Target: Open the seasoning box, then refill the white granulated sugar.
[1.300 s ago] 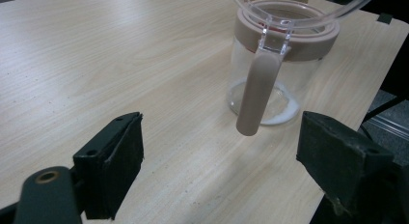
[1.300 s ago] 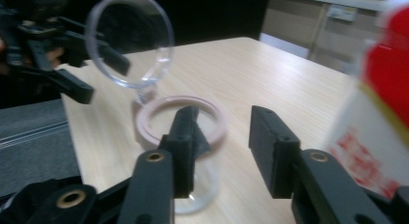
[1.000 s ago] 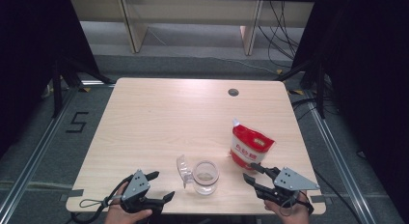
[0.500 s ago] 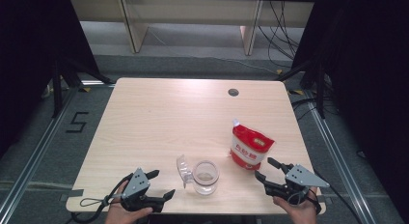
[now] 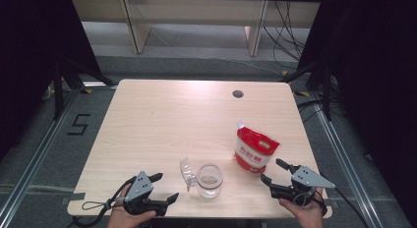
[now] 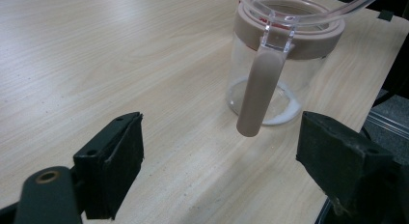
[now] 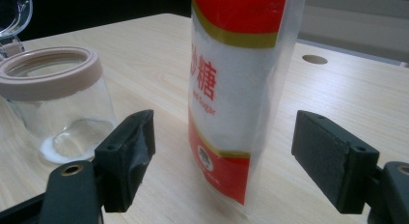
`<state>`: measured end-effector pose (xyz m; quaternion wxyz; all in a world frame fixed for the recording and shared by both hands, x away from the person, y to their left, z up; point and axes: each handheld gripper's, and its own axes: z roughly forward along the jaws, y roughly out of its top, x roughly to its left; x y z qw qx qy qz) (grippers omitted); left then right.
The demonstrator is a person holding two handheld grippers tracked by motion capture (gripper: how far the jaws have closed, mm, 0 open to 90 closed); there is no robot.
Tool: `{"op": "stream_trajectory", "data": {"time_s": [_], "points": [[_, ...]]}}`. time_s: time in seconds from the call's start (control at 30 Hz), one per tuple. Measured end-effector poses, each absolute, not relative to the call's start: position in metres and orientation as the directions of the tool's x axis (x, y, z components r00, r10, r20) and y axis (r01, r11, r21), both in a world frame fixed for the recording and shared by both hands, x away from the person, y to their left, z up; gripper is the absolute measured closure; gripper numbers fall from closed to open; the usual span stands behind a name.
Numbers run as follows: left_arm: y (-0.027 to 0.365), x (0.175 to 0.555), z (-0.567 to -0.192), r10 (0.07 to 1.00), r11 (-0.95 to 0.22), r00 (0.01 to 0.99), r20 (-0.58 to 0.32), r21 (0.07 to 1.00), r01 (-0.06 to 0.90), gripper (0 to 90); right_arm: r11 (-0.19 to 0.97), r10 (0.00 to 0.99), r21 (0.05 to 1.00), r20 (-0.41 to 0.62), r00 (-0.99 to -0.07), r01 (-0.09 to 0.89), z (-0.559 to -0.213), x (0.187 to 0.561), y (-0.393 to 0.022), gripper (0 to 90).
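Note:
A red and white sugar bag stands upright on the wooden table, right of centre. A glass jar with a beige rim sits near the front edge, its clear lid flipped open to its left. A little white powder lies in the jar. My left gripper is open, facing the jar's beige clasp from a short way off. My right gripper has just been opening. Its jaws stand wide, with the bag just ahead and untouched.
A round cable hole sits near the table's far edge. The jar is left of the bag in the right gripper view. Both hands rest at the front edge. Dark curtains, floor rails and cables surround the table.
My right gripper has drawn back and to the right, away from the sugar bag, and its jaws have spread apart. The left gripper, jar and bag have stayed where they were.

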<state>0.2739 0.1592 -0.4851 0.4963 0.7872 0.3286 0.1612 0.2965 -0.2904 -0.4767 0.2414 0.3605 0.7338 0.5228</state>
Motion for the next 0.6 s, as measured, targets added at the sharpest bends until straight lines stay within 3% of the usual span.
{"op": "stream_trajectory", "data": {"time_s": [0.3,0.6], "points": [[0.158,0.276,-0.487,0.669,-0.287,0.739,-0.081,0.889,0.357,16.5,0.195,0.787,0.938,0.024,-0.616,0.286,-0.482,0.304,-0.294,17.7],[0.157,0.274,-0.487,0.664,-0.298,0.744,-0.074,0.886,0.355,16.5,0.208,0.779,0.942,0.003,-0.627,0.262,-0.486,0.318,-0.287,17.8]]}}
